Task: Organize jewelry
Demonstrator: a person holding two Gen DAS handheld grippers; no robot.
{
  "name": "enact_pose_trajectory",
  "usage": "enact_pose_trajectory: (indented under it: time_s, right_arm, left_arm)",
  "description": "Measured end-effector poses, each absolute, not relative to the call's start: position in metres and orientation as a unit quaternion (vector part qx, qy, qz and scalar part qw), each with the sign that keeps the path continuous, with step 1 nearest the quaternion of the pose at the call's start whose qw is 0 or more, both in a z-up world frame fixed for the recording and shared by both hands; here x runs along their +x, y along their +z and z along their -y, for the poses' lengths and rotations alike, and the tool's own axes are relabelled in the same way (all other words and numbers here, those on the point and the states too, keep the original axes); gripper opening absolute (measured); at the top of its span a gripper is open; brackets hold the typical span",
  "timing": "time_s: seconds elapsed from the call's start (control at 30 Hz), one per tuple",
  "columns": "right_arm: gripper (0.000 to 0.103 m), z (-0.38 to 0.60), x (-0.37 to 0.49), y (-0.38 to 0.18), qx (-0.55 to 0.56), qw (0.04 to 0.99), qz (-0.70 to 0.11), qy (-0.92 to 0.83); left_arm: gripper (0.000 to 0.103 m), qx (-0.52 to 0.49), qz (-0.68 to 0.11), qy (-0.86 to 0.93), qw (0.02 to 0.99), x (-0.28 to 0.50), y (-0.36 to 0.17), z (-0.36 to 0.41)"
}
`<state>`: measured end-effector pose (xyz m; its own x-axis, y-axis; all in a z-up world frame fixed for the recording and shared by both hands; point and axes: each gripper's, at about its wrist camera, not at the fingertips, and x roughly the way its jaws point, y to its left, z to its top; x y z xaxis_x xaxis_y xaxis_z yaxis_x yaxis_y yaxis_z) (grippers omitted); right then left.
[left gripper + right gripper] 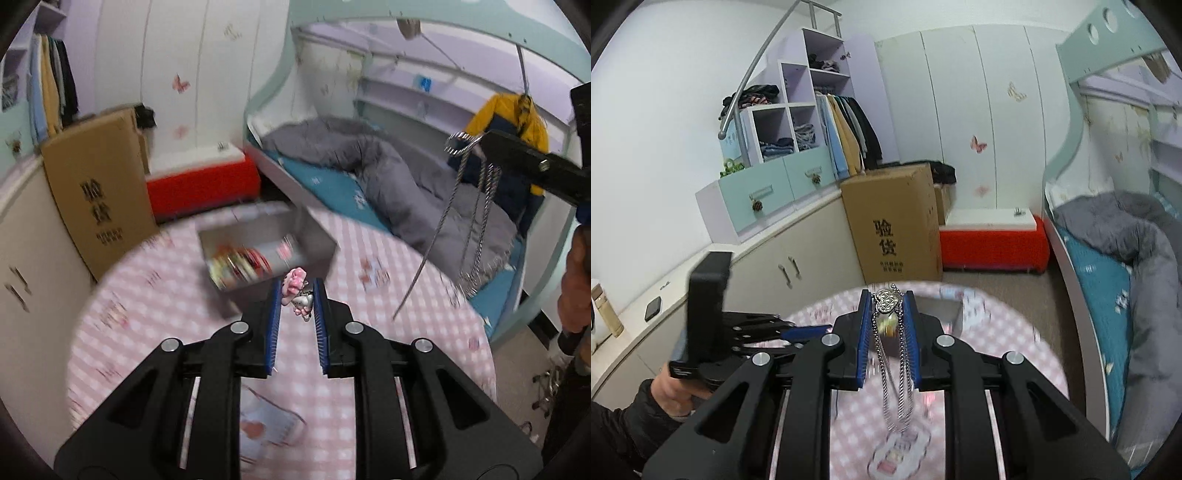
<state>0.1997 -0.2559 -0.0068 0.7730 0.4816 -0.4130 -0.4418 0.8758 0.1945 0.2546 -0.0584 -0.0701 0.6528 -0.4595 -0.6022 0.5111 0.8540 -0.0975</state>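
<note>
Left gripper [297, 295] pinches pink charm [293, 282]; open box [258, 254] just beyond at 11 o'clock. Right gripper [886, 306] pinches silver necklace [886, 301], chain hanging straight down.

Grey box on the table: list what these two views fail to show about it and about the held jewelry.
- Grey box, left wrist view: contents smeared by motion blur.
- Same box, right wrist view: mostly hidden behind the right gripper.
- Pink charm in the left gripper: too small and blurred to identify.
- Silver chain: lower end blurred.
</note>
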Motion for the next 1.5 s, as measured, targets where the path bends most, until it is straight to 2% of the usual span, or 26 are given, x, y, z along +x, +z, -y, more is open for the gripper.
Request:
enact_pose_trajectory:
  time_s: [0.23,0.47,0.5,0.53,0.57,0.6,0.63,0.67,0.7,1.3,1.5]
  right_arm:
    - [0.015,0.245,0.259,0.02,0.046,0.936,-0.24,0.254]
    - [0.017,0.233,0.326,-0.018,0.069,0.914,-0.311,0.249]
    - [0.018,0.233,0.333,-0.024,0.074,0.912,-0.322,0.245]
    - [0.022,0.235,0.341,-0.035,0.083,0.909,-0.336,0.232]
    - [0.039,0.237,0.345,-0.043,0.092,0.908,-0.344,0.219]
    - [0.071,0.242,0.347,-0.049,0.103,0.909,-0.35,0.204]
    - [0.085,0.25,0.346,-0.054,0.119,0.911,-0.347,0.186]
    - [0.094,0.257,0.342,-0.057,0.132,0.914,-0.337,0.181]
    - [0.095,0.261,0.339,-0.057,0.14,0.916,-0.331,0.181]
    - [0.095,0.295,0.245,-0.035,0.125,0.945,-0.279,0.115]
    - [0.095,0.291,0.207,-0.039,0.108,0.952,-0.265,0.112]
  left_arm:
    - [0.017,0.012,-0.306,-0.265,0.914,0.303,-0.018,0.042]
    - [0.019,0.005,-0.369,-0.273,0.888,0.364,-0.043,0.06]
    - [0.033,0.001,-0.381,-0.28,0.881,0.373,-0.049,0.063]
    - [0.077,-0.001,-0.393,-0.274,0.878,0.38,-0.056,0.066]
    - [0.093,-0.004,-0.394,-0.258,0.882,0.384,-0.059,0.064]
    - [0.097,-0.013,-0.381,-0.24,0.893,0.385,-0.06,0.059]
    - [0.097,-0.021,-0.372,-0.236,0.897,0.384,-0.061,0.054]
    - [0.097,-0.033,-0.37,-0.233,0.899,0.382,-0.063,0.048]
    - [0.097,-0.037,-0.372,-0.226,0.9,0.381,-0.064,0.043]
    - [0.097,0.001,-0.269,-0.16,0.95,0.267,-0.041,0.005]
    - [0.097,-0.003,-0.253,-0.15,0.956,0.231,-0.05,-0.006]
